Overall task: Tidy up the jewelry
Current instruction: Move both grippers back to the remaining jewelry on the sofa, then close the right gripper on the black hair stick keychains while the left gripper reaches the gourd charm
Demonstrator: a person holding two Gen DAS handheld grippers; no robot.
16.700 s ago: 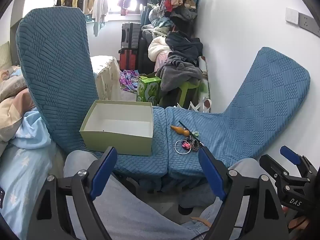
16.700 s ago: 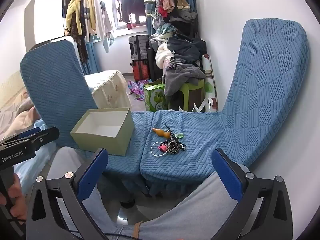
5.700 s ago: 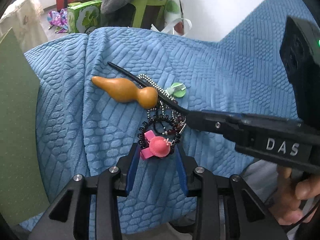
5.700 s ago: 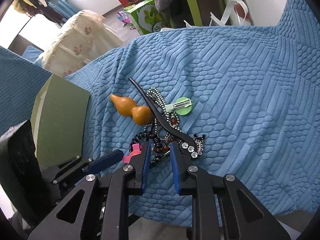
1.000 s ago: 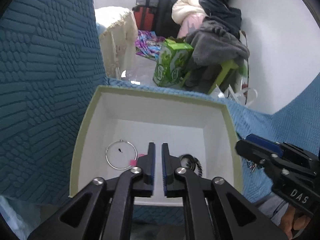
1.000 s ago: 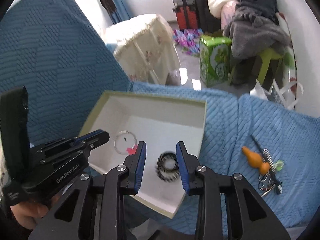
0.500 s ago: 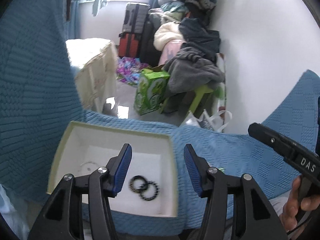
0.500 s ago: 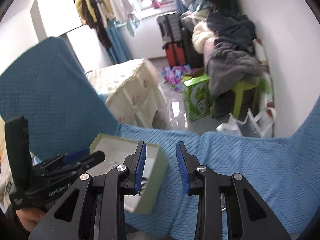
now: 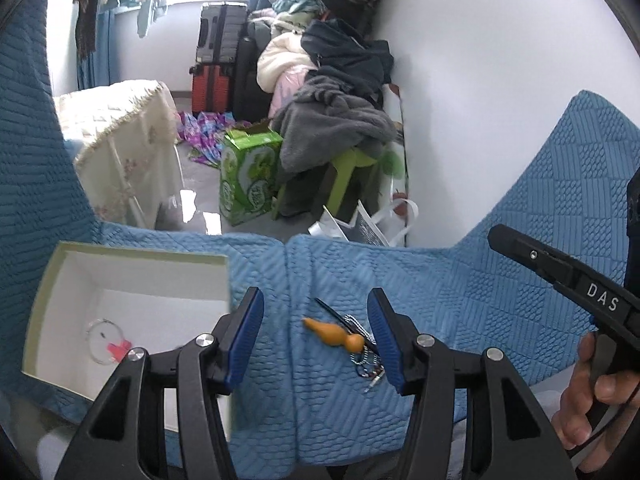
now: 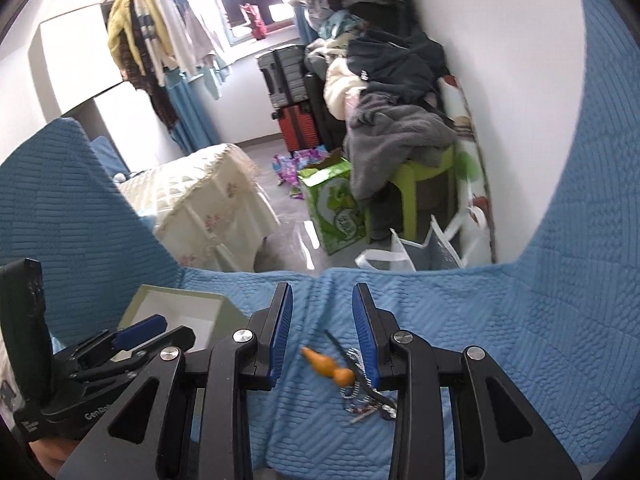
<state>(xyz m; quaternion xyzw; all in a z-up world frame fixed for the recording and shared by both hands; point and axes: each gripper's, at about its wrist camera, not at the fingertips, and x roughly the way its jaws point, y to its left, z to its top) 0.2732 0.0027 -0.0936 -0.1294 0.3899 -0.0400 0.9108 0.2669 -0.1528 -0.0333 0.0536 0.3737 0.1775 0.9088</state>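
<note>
A pale green box [image 9: 132, 258] with a white inside sits on the blue seat cover at the left; a thin hoop with a pink charm [image 9: 105, 343] lies in it. The box also shows in the right wrist view [image 10: 176, 302]. An orange gourd pendant [image 9: 334, 334], a black hair stick [image 9: 330, 310] and a tangle of chains [image 9: 368, 362] lie on the blue cover to the right of the box. My left gripper [image 9: 316, 340] is open and empty above the gourd. My right gripper [image 10: 322, 340] is open and empty above the gourd [image 10: 328, 368].
The blue quilted cover [image 9: 460, 300] rises into backrests at left and right. Beyond the seat edge are a green carton [image 9: 248, 176], a green stool with piled clothes [image 9: 340, 136], suitcases [image 9: 212, 64] and a cloth-covered table [image 9: 124, 144].
Both grippers have swung right from the box to above the remaining jewellery on the cover, and both have opened wider. The black coil bands in the box are now hidden behind my left gripper.
</note>
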